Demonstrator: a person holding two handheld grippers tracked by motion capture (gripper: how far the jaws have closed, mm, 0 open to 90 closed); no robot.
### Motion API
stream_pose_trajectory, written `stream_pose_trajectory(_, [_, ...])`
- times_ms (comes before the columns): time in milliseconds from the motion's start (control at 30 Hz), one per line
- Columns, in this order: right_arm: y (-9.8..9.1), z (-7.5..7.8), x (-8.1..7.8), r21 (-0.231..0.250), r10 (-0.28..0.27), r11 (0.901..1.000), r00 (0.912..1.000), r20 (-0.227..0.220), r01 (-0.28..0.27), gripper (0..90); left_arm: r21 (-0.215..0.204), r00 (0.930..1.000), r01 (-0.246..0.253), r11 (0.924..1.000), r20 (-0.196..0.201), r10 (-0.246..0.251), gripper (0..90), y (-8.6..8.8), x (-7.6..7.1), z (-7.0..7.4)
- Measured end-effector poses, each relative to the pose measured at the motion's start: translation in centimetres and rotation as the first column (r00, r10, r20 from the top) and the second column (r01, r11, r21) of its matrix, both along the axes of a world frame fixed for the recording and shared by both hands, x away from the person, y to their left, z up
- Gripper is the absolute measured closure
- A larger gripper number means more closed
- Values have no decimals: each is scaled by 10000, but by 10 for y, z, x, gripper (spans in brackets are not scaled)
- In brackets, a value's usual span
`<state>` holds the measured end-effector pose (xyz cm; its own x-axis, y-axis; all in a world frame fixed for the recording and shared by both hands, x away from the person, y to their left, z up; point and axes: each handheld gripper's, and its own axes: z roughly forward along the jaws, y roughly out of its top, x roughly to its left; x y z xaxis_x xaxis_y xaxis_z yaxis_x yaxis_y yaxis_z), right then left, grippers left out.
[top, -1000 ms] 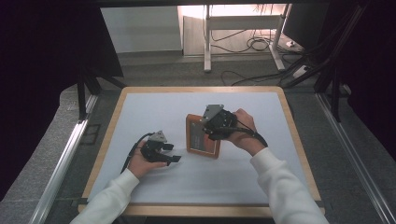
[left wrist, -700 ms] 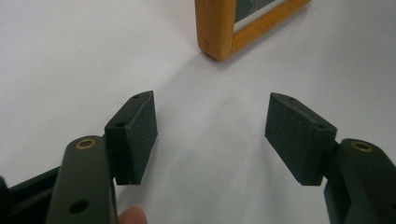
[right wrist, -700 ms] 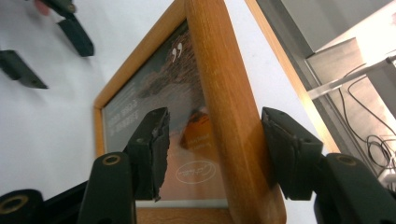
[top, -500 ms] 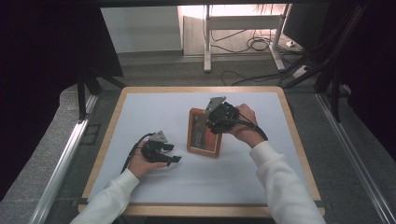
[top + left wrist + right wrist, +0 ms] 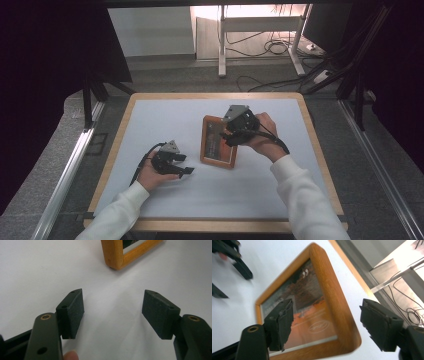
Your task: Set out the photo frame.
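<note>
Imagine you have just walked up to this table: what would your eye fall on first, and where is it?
The wooden picture frame stands out first, its orange wood lying near the middle of the white table. The right gripper is over the frame's right edge, jaws open with one on either side of the frame's side rail in the right gripper view. The left gripper rests open on bare table to the frame's left.

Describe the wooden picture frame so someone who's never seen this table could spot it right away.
Look at the white tabletop with its pale wood border. Near its middle lies a picture frame, just in front of the right gripper, whose jaws are open. It is the one orange-brown wooden rectangle there, holding a reddish picture.
</note>
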<state>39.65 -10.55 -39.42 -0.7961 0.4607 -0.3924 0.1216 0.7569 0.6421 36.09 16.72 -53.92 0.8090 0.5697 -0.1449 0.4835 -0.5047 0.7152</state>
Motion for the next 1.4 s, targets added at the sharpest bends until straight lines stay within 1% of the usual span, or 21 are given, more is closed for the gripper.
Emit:
stream_pose_trajectory(67, [-7,2,-7,444,-71,9990,10000,-44,73,244,-5,10000,16,10000,52,-16,336,0,0,1])
stream_pose_trajectory(100, [-12,2,-11,575,-99,9983,9999,-68,103,241,-9,10000,14,10000,63,-14,336,0,0,1])
stream_pose_trajectory(200, [-29,-1,-24,1251,-214,9918,9993,-291,249,229,-24,10000,-63,10000,57,63,330,1,0,1])
stream_pose_trajectory(267, [-44,-6,-33,1771,-329,9833,9982,-501,413,226,-23,9999,-106,9999,73,106,327,1,0,1])
stream_pose_trajectory(333, [-56,-11,-40,2161,-391,9750,9972,-642,521,225,-64,9998,-165,9998,58,165,324,1,0,2])
stream_pose_trajectory(367, [-63,-14,-43,2334,-440,9705,9962,-748,604,224,52,9999,-94,9999,131,93,324,3,1,2])
stream_pose_trajectory(433, [-75,-22,-49,2627,-561,9618,9948,-855,768,223,-48,9997,-219,9997,126,220,324,3,0,3])
stream_pose_trajectory(500, [-85,-30,-54,2814,-688,9550,9929,-975,938,222,-63,9995,-259,9996,159,260,325,3,0,3])
stream_pose_trajectory(567, [-94,-37,-56,3055,-761,9459,9902,-1173,1089,222,-62,9995,-264,9996,192,265,325,3,1,3])
stream_pose_trajectory(700, [-105,-50,-60,3194,-921,9387,9871,-1306,1298,222,-121,9990,-390,9992,200,392,324,3,0,3])
stream_pose_trajectory(833, [-114,-60,-64,3390,-1144,9266,9807,-1587,1630,223,-136,9986,-488,9987,183,490,322,3,0,4])
stream_pose_trajectory(867, [-116,-63,-65,3395,-1196,9252,9793,-1631,1695,222,-160,9985,-506,9986,192,509,322,3,0,4])
stream_pose_trajectory(967, [-121,-75,-68,3265,-1342,9258,9732,-1865,1903,222,-194,9982,-531,9984,257,536,321,4,0,5])
stream_pose_trajectory(1000, [-122,-79,-68,3216,-1346,9274,9725,-1901,1912,222,-173,9982,-534,9984,273,539,321,4,0,5])
stream_pose_trajectory(1100, [-124,-91,-70,3000,-1457,9310,9653,-2166,2079,221,-208,9974,-666,9976,267,671,321,4,-1,6])
stream_pose_trajectory(1200, [-125,-97,-71,2922,-1543,9310,9614,-2279,2187,221,-233,9962,-787,9966,357,795,325,4,-1,7])
stream_pose_trajectory(1267, [-125,-99,-71,2879,-1571,9318,9607,-2287,2209,219,-314,9941,-986,9946,433,999,341,5,-1,7])
stream_pose_trajectory(1300, [-125,-99,-71,2854,-1590,9323,9604,-2286,2223,218,-380,9928,-1104,9932,419,1120,357,5,-1,8])
stream_pose_trajectory(1333, [-125,-100,-71,2836,-1615,9322,9597,-2299,2248,217,-412,9913,-1203,9919,496,1223,380,6,0,8])
stream_pose_trajectory(1367, [-125,-100,-71,2828,-1637,9320,9593,-2302,2269,216,-439,9900,-1290,9907,514,1312,438,6,0,9])
stream_pose_trajectory(1400, [-125,-100,-71,2825,-1652,9317,9590,-2304,2284,216,-418,9887,-1341,9901,615,1365,489,7,0,10])
